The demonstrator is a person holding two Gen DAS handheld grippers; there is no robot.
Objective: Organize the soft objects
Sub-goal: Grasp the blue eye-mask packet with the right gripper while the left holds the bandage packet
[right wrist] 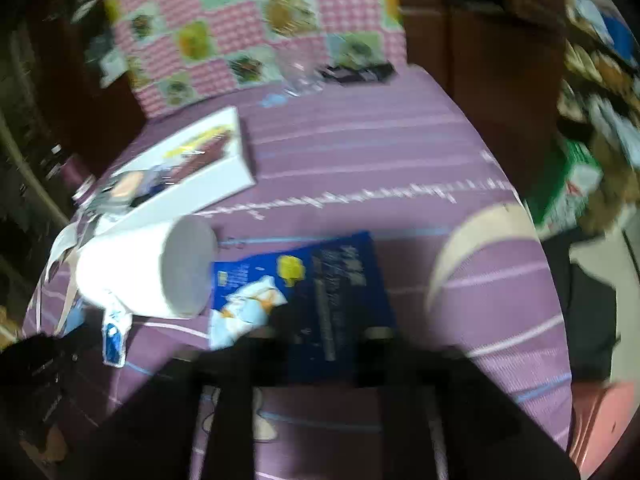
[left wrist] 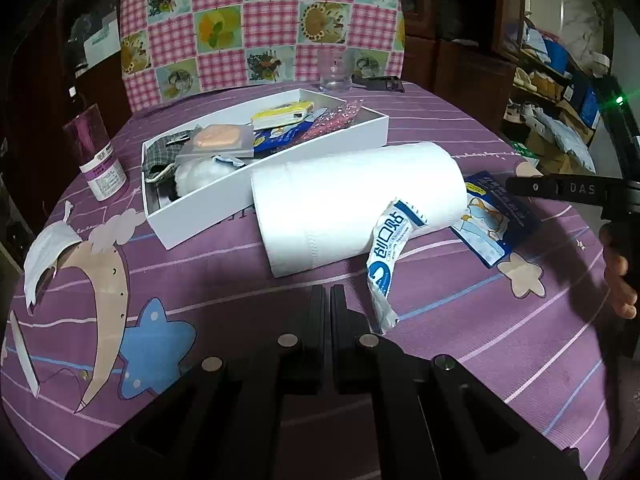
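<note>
We have part of the sorting done, as far as these views tell. The shallow white cardboard box [left wrist: 276,168], ahead and left of our left hand-held gripper [left wrist: 327,300], already holds a checked grey cloth, a fluffy white cotton ball [left wrist: 200,174], a peach-coloured pad in clear wrap [left wrist: 222,138], a yellow-and-white packet and a pink dotted bag.

What we judge is left lies loose on the purple striped worktop cover [left wrist: 440,128]. The big white paper roll [left wrist: 352,204] lies on its side straight ahead of the left hand-held gripper, just beside the box's near wall. A crumpled white-and-blue plaster wrapper [left wrist: 386,264] lies against the roll's near end, just ahead and to the right of the closed fingers. The flat dark-blue printed packet [right wrist: 304,300] lies directly ahead of our right hand-held gripper [right wrist: 316,340], its near edge between the two fingers. To the far left of the left hand-held gripper lie a torn white paper piece [left wrist: 44,252] and a white strip.

The left hand-held gripper is closed and empty. The right one has its jaws apart; the blurred view does not show the pads pressing the blue packet, so we take it as not yet gripped.
</note>
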